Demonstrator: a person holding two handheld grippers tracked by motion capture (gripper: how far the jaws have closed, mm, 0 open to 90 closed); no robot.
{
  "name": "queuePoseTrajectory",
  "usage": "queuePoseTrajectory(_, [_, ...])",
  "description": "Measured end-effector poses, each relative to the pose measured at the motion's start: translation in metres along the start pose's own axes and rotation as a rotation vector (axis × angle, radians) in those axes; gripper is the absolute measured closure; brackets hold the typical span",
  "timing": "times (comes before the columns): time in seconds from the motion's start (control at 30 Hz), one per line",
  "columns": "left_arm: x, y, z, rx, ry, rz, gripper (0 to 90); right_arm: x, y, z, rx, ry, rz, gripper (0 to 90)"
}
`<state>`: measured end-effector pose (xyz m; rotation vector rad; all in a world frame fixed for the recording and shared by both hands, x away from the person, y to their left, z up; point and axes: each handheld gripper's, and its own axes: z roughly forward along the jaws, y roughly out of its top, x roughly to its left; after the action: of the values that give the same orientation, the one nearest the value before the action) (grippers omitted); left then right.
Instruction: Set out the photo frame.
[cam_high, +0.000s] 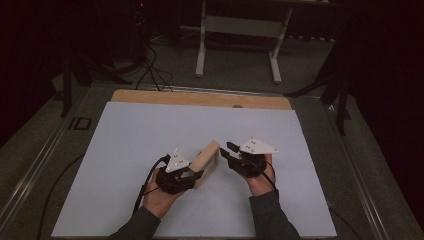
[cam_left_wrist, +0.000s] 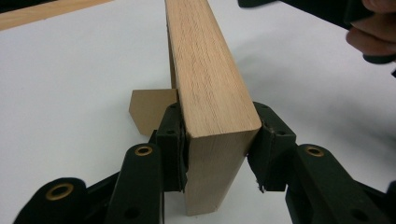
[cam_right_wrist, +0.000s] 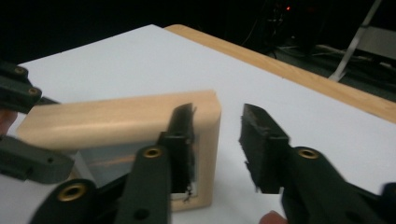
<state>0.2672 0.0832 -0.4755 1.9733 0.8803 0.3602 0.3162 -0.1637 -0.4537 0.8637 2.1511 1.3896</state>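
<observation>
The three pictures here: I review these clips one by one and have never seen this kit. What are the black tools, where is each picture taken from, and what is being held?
A person sits at a table covered by a white sheet and holds a hand-operated clamp tool in each hand. The high view looks down from above the person. The other two come from small cameras riding on each tool, looking along its two black jaws.

The one item in hand is a wooden picture frame, standing on edge. The left gripper is clamped across one end of the frame's wooden rim. The right gripper has one jaw inside the frame's opening and one outside its end rail, with a visible gap, so it is not gripping. A stand flap sticks out behind the frame.
</observation>
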Motion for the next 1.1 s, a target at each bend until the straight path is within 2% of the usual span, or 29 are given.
queuePoseTrajectory(0.07, [-0.003, 0.0, 0.001, -0.003, -0.013, 0.015, 60.6, 0.0, 0.0, -0.001, -0.005, -0.004, -0.002, 70.2])
queuePoseTrajectory(0.1, [-0.006, -0.001, 0.001, -0.004, -0.02, 0.041, 60.6, 0.0, 0.001, -0.002, -0.016, -0.013, -0.008, 75.3])
queuePoseTrajectory(0.17, [-0.008, -0.001, 0.002, -0.004, -0.023, 0.052, 60.6, 0.0, 0.002, -0.003, -0.022, -0.019, -0.011, 80.1])
queuePoseTrajectory(0.2, [-0.013, -0.001, 0.002, -0.001, -0.032, 0.08, 60.6, 0.001, 0.002, -0.004, -0.022, -0.021, -0.011, 81.8])
queuePoseTrajectory(0.27, [-0.016, -0.001, 0.003, -0.001, -0.046, 0.103, 60.6, 0.0, 0.002, -0.004, -0.021, -0.021, -0.016, 85.8])
queuePoseTrajectory(0.37, [-0.017, -0.001, 0.003, -0.001, -0.054, 0.114, 60.5, 0.001, 0.002, -0.005, -0.021, -0.02, -0.017, 87.1])
queuePoseTrajectory(0.4, [-0.021, -0.001, 0.003, -0.006, -0.067, 0.128, 60.6, 0.001, 0.002, -0.004, -0.019, -0.016, -0.019, 89.4])
queuePoseTrajectory(0.43, [-0.022, -0.001, 0.003, -0.001, -0.064, 0.152, 60.5, 0.001, 0.002, -0.004, -0.016, -0.015, -0.022, 89.4])
queuePoseTrajectory(0.5, [-0.025, -0.001, 0.003, 0.001, -0.06, 0.17, 60.5, 0.001, 0.001, -0.003, -0.011, -0.013, -0.022, 89.5])
queuePoseTrajectory(0.9, [-0.026, -0.001, 0.003, 0.006, -0.062, 0.202, 60.4, 0.0, -0.002, 0.004, 0.003, -0.02, -0.009, 89.6])
queuePoseTrajectory(1.1, [-0.024, -0.001, 0.003, 0.011, -0.04, 0.201, 60.1, -0.001, -0.002, 0.004, 0.006, -0.019, 0.003, 89.7])
